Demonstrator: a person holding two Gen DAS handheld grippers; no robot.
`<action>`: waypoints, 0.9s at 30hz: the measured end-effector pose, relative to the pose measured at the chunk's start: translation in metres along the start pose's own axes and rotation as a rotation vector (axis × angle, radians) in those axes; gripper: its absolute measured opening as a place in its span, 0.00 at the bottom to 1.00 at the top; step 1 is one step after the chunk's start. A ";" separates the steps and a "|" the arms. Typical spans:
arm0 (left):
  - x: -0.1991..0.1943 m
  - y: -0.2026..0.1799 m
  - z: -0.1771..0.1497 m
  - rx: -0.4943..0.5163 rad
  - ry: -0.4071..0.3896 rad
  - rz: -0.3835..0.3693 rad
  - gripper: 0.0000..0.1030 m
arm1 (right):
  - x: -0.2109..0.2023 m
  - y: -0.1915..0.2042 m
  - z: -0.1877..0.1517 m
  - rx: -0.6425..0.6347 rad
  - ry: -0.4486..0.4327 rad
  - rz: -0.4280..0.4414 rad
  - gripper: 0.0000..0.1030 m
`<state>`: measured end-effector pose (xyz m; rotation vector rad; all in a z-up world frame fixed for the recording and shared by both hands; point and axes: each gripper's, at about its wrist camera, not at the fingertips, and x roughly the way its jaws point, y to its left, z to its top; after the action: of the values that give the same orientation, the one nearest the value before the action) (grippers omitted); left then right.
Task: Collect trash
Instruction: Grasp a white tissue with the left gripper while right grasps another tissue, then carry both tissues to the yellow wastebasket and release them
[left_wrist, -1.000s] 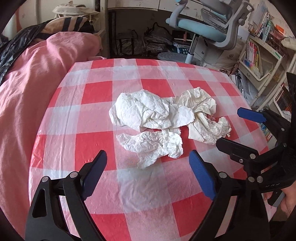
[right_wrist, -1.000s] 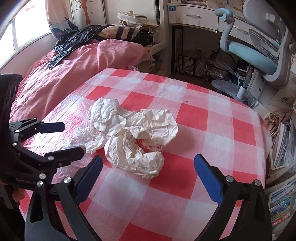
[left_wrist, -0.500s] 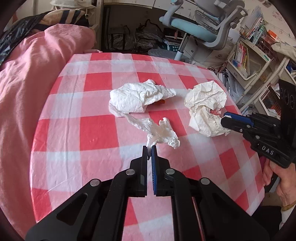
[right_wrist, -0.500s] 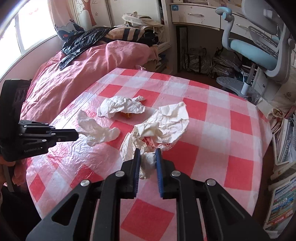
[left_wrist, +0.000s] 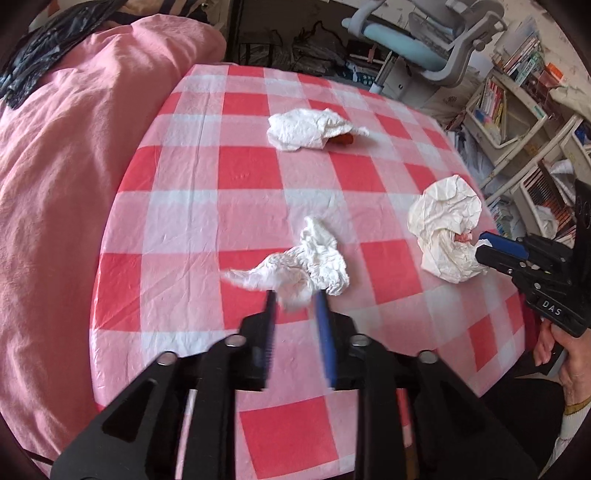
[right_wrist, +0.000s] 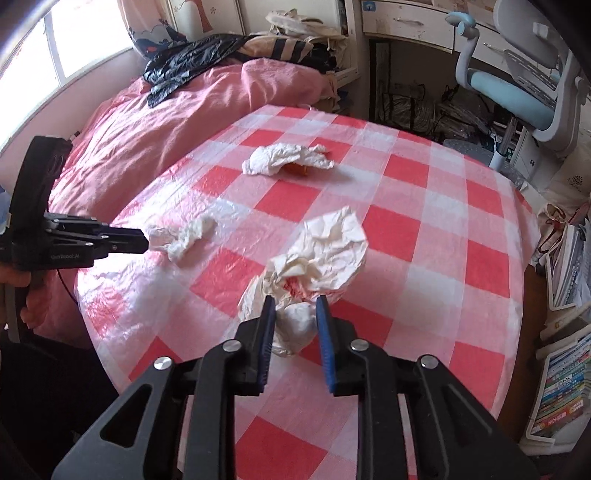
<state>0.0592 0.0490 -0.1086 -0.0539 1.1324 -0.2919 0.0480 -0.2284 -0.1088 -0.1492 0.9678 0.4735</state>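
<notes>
A: So, what shows on the table (left_wrist: 184, 206) now?

B: Three pieces of trash, spread apart on a red and white checked cloth. A second ago they lay bunched in one heap at the centre, with both tools wide open.

A: And the left gripper (left_wrist: 295, 301)?

B: Lower centre of its view, blurred. Its fingers sit partly apart with the tail of a white tissue (left_wrist: 306, 266) between them. Half a second ago they were pressed tight on it, so the hold has loosened. I cannot tell whether it still grips.

A: The right gripper (right_wrist: 293, 308)?

B: Lower centre of its own view, fingers closed against a lump of the cream wrapper (right_wrist: 321, 251), which shows a red stain. It is also more parted than before.

A: The third piece?

B: A white napkin (left_wrist: 306, 129), upper centre, untouched, with something orange under its edge.

A: Meaning?

B: Likely the heap is separated, and nothing is binned yet. No bin is visible.
</notes>
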 end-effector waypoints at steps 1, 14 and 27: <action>0.000 -0.001 -0.002 0.014 0.001 0.028 0.52 | 0.002 0.001 -0.002 -0.007 0.013 -0.002 0.39; 0.028 -0.032 0.011 0.209 0.006 0.176 0.35 | 0.036 0.009 -0.004 -0.086 0.083 -0.087 0.33; -0.001 -0.072 0.012 0.224 -0.126 0.055 0.05 | -0.003 0.004 -0.003 -0.091 -0.032 -0.077 0.28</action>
<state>0.0549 -0.0212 -0.0892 0.1544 0.9695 -0.3599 0.0426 -0.2263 -0.1077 -0.2592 0.9059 0.4476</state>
